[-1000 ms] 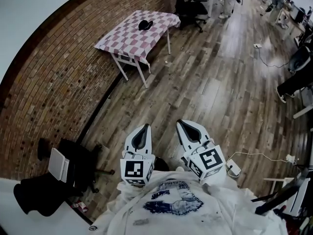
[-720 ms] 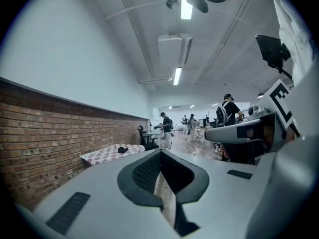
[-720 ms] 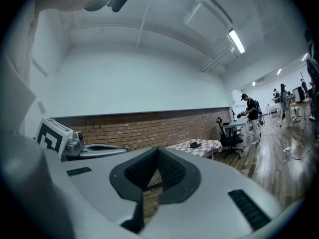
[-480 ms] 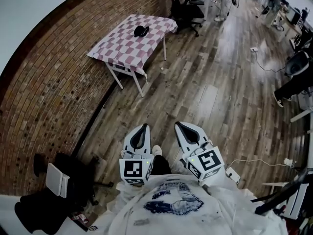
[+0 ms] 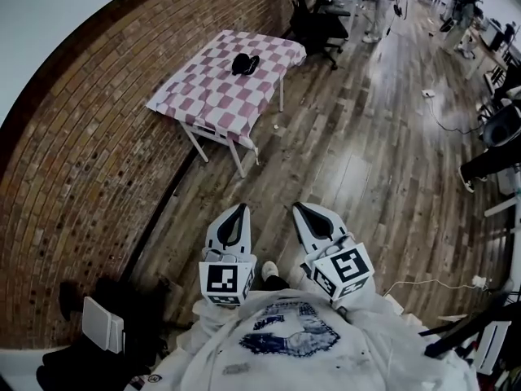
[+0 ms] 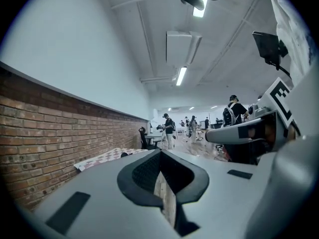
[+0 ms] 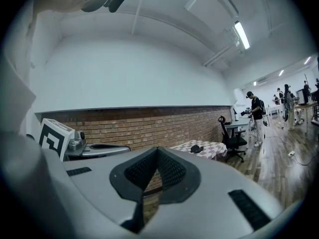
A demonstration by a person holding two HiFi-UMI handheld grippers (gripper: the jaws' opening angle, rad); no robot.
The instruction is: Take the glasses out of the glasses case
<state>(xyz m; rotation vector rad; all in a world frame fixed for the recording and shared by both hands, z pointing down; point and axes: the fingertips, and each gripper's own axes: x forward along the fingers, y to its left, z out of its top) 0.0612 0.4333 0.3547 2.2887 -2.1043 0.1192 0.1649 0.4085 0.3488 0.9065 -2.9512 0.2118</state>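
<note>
A black glasses case [image 5: 244, 63] lies closed on a small table [image 5: 203, 88] with a pink-and-white checked cloth, far ahead by the brick wall. My left gripper [image 5: 238, 212] and right gripper [image 5: 303, 208] are held side by side close to my body, level, well short of the table. Both are shut with nothing between the jaws. In the left gripper view the left gripper [image 6: 160, 155] points past the table [image 6: 99, 158], with the case [image 6: 123, 154] as a small dark spot. The right gripper [image 7: 157, 151] points toward the table [image 7: 212, 146] and the case [image 7: 196, 149].
A brick wall [image 5: 89, 145] runs along the left. A black office chair [image 5: 321, 19] stands behind the table. A dark bag and a white box [image 5: 102, 324] lie on the floor at lower left. Cables [image 5: 431, 283] trail at right. People [image 6: 167, 128] stand far off.
The wooden floor has slid back under me and the bag at lower left has dropped toward the frame's edge. Both grippers keep their place in front of my body, still shut.
</note>
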